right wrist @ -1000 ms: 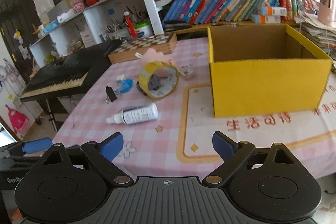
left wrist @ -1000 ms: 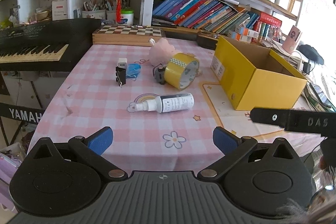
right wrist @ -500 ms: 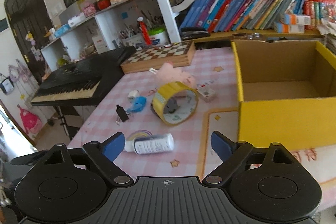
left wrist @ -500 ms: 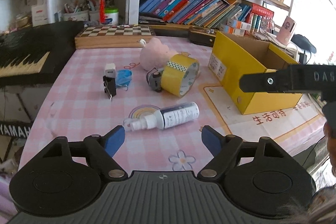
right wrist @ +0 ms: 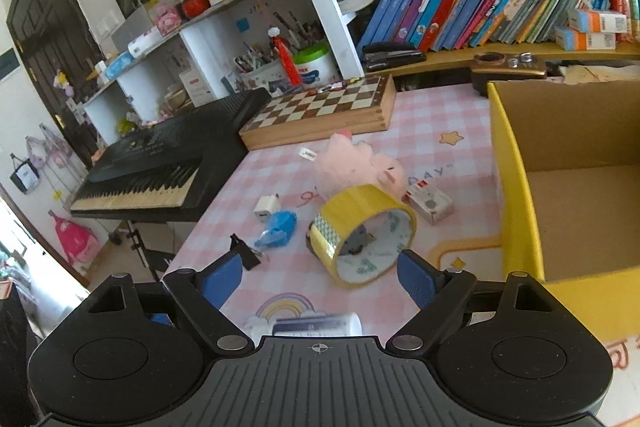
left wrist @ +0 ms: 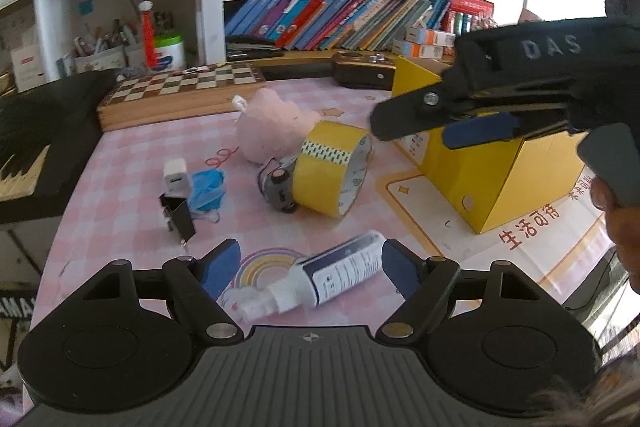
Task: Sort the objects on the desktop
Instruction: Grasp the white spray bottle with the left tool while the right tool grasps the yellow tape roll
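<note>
Lying on the bench between the spread, untouching pads of the left tool [left wrist: 310, 267] is the white spray bottle [left wrist: 320, 277], small label print illegible; right tool [right wrist: 320, 279], marked "DAS", open over tape roll [right wrist: 362, 233].

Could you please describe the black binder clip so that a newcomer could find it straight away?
On the pink checked tablecloth, look toward the keyboard side. The binder clip stands in front of the white charger, beside the blue mask; it is the only small black folded-metal item.
</note>
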`<state>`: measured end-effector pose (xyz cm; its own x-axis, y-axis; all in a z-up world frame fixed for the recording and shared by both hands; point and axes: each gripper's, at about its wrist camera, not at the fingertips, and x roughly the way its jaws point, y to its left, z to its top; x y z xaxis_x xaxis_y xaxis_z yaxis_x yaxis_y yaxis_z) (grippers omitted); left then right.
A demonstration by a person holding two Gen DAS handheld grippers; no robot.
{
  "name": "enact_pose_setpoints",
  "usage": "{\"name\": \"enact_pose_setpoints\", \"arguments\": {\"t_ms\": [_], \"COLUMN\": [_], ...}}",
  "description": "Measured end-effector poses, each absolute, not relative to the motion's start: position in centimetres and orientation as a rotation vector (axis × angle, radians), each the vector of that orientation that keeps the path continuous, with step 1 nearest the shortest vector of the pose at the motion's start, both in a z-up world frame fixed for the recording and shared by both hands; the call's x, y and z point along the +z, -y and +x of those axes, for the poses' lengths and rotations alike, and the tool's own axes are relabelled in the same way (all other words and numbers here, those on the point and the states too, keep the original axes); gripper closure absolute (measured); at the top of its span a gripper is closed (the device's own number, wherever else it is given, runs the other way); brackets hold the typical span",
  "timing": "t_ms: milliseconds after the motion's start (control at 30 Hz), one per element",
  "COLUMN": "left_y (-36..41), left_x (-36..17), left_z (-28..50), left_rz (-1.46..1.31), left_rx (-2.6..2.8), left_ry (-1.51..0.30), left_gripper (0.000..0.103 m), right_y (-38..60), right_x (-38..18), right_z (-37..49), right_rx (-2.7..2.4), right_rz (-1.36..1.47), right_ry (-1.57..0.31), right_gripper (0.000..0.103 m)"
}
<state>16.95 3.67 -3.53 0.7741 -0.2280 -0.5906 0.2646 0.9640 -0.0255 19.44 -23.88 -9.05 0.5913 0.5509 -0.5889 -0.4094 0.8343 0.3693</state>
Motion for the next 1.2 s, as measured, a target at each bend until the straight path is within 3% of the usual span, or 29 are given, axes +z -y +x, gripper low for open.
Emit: {"name": "enact_pose_setpoints", "arguments": {"t_ms": [167,533,733,900,1033,1200], "left_y": [-3.4,-2.1,-0.4,-0.7,-1.7,-2.1], "left_x": [-3.9,-5.4,-6.9,-8.0,-8.2,-8.1], "left_z": [18.6,21.8,23.1,23.9,24.4,23.8], "left_rz": [0.096,0.214,0.284,0.235,0.166,0.123], "left_rx": [-0.313,-0.489,-0.592,-0.537,-0.470,-0.425], "left_ry": [-0.638,-0.706,-0.759,-0.789,-0.802,-0.821], "left_gripper": [0.027,0.052,0.055,0.057,0.073,0.073], "right_y": [23.5,22.5,22.5,22.5,21.9,21.0], "right_x": [-9.3,-10.1,-10.9,-11.8,-12.9,-14.4], "right_z": [21.1,23.4,24.6,25.9,26.9,28.3], "right_rx": [0.560,0.560,0.546,0.526,0.522,0.541], "right_rz": [0.217,0.213,0.261,0.323,0.352,0.394], "right_ry": [-0.767,-0.807,-0.852,-0.904,-0.937,-0.985], "right_gripper": [0.017,0.017,0.017,0.027,0.035,0.067]}}
